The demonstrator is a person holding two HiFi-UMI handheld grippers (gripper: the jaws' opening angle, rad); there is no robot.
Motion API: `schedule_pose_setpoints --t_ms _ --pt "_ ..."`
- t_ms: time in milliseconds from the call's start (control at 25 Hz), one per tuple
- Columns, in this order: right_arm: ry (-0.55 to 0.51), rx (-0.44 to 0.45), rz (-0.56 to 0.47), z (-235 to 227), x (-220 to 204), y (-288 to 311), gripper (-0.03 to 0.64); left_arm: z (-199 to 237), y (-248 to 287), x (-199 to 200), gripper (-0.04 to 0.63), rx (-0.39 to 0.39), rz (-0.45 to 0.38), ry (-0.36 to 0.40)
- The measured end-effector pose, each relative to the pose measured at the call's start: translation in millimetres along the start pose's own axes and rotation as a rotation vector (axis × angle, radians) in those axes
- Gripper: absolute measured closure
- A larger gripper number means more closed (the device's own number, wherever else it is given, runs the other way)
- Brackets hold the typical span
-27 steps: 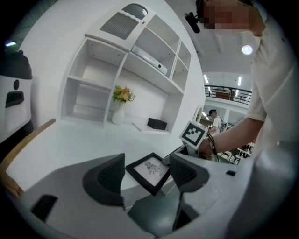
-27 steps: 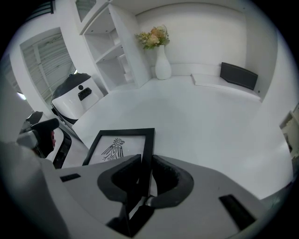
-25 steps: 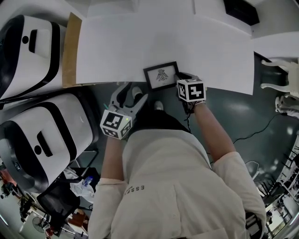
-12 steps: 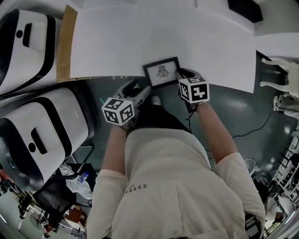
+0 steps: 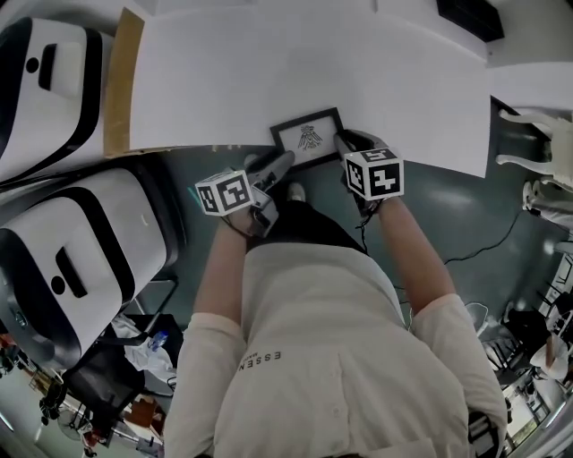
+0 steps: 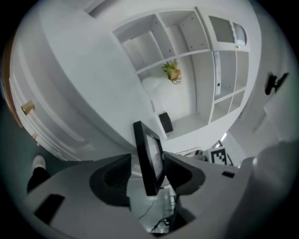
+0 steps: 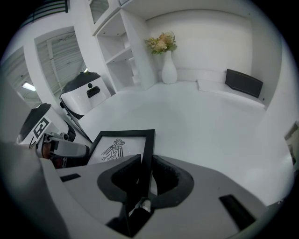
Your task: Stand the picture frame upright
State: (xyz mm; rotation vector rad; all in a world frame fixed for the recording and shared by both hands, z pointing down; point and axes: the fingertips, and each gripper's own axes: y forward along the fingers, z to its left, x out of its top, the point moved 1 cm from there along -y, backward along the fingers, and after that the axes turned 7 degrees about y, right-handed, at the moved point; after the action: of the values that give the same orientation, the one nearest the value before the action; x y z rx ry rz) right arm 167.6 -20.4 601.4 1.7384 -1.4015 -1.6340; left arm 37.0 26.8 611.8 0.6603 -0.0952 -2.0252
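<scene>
The black picture frame (image 5: 309, 137), with a bird drawing on white, lies face up near the front edge of the white table (image 5: 269, 72). My right gripper (image 5: 345, 143) is shut on the frame's right rim; in the right gripper view its pads (image 7: 166, 179) clamp the frame (image 7: 117, 149). My left gripper (image 5: 277, 163) reaches the frame's lower left corner. In the left gripper view the frame (image 6: 148, 154) stands edge-on between the jaws, which have just been closing. A gap still shows beside the left pad (image 6: 114, 179).
Two large white-and-black machines (image 5: 81, 241) (image 5: 45, 72) stand at the left, beside a brown strip (image 5: 116, 85) on the table's left edge. A black box (image 5: 466, 18) sits at the far right. A vase of flowers (image 7: 166, 60) and shelves stand behind the table.
My left gripper has rolled over and moved in to the frame's lower left corner, its jaws narrowing round the rim. The right gripper and the frame have stayed put.
</scene>
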Motion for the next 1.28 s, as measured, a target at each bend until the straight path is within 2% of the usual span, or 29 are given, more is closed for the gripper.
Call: schedule_pose_setpoints --t_ms 120,280,440,600,760,840,1040,1280 --pt "0.005 0.005 -0.014 0.3 0.0 -0.4 0.529 -4.2 7.6 -2.8 0.375 -0.085 0.007 -0.095" --pt "0.008 0.02 -0.017 -0.3 -0.6 -0.6 0.529 -1.1 10.0 -2.3 0.494 -0.131 -0.02 -0.217" --pt "0.001 0.03 -0.015 -0.1 -0.4 -0.2 0.529 1.2 9.9 -3.2 0.511 -0.137 -0.028 -0.241" --pt "-0.001 0.052 -0.023 0.3 0.4 -0.3 0.528 -9.3 11.8 -2.0 0.518 -0.195 -0.051 -0.293" --pt "-0.023 0.097 -0.023 1.4 -0.7 -4.1 0.528 -9.1 5.9 -1.2 0.52 -0.149 -0.05 -0.215" --pt "-0.026 0.135 -0.037 1.8 1.1 -7.8 0.525 -15.3 4.1 0.3 0.522 -0.158 -0.059 -0.217" --pt "0.075 0.34 -0.133 8.8 7.1 -30.0 0.462 -22.0 -3.3 1.9 0.523 -0.147 -0.04 -0.123" --pt "0.179 0.501 -0.184 5.2 13.0 -53.6 0.439 -47.8 -14.9 2.0 0.523 -0.23 -0.012 -0.149"
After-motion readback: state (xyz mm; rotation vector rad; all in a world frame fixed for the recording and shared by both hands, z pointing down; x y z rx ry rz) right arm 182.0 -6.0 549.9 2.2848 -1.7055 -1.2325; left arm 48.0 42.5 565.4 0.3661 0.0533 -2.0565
